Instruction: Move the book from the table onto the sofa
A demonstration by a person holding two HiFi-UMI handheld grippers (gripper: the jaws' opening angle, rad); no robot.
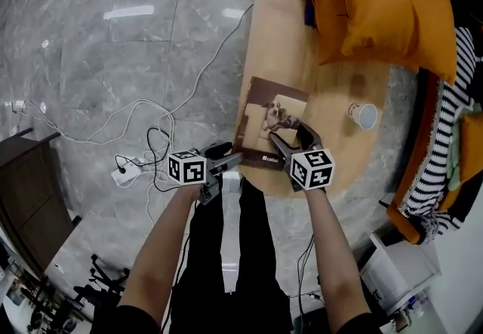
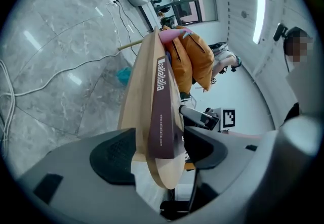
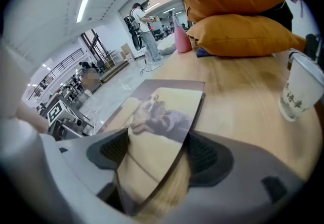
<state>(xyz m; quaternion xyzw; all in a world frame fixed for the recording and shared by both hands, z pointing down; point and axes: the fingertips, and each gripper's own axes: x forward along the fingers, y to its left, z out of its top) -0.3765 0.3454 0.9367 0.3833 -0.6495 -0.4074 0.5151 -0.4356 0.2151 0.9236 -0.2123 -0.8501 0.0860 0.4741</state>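
Book (image 1: 266,110) at counter's (image 1: 332,91) near edge, straddled by wide-open, empty left gripper (image 1: 226,159) and right gripper (image 1: 290,135); clamp book alone, then lift level.

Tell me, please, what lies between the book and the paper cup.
Nothing: the table between the book and the paper cup is bare wood, as the head view and right gripper view both show.
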